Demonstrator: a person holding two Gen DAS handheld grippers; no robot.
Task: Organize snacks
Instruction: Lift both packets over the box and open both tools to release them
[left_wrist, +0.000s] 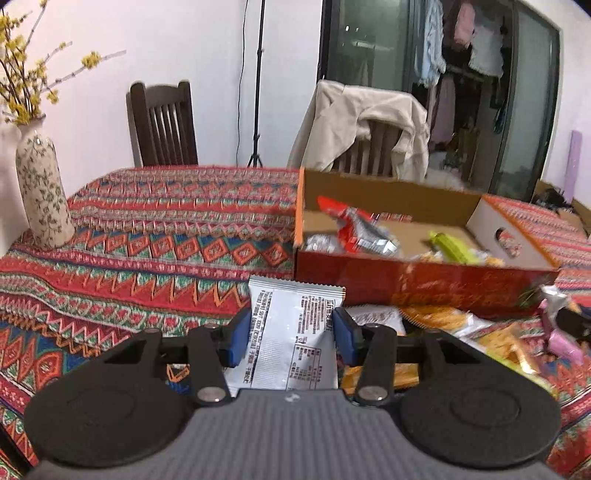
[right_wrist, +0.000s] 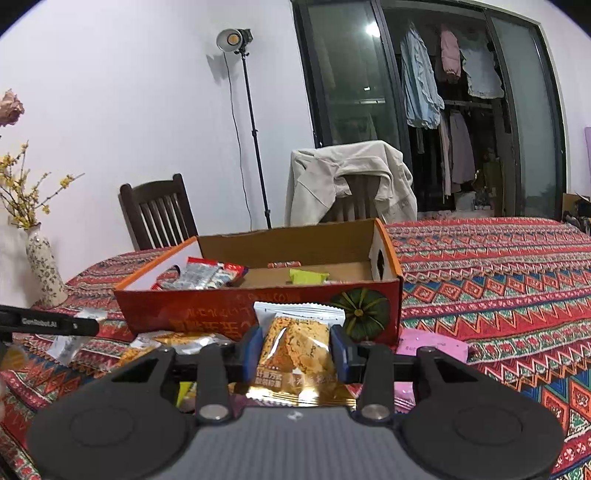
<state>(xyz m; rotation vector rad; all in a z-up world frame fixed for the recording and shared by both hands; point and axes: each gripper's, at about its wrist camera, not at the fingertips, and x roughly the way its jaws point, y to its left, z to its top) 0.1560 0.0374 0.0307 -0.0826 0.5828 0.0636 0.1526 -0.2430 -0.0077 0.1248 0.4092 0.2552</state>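
Between the blue pads of the left gripper (left_wrist: 291, 334) stood a white packet (left_wrist: 291, 332), pinched at both sides, back side toward the camera. Its jaws were narrow and held only this 1 packet. The right gripper (right_wrist: 295, 352) was likewise narrow, closed on a gold packet (right_wrist: 297, 354) with rice-cracker print.

The box (left_wrist: 417, 282) lay on the tablecloth (left_wrist: 147, 236) at 1 o'clock from the left gripper and at 12 o'clock from the right. Inside I could count 1 red-silver pack (left_wrist: 354, 229) and 1 green pack (left_wrist: 448, 245); others were too blurred to count. More loose snacks (left_wrist: 439, 321) lay before its front wall, at 3 o'clock of the left gripper.

To do this step well, I think each packet should go high over the front wall, then be released low above the free floor of the box, 1 hand at a time, so the 2 grippers do not meet.
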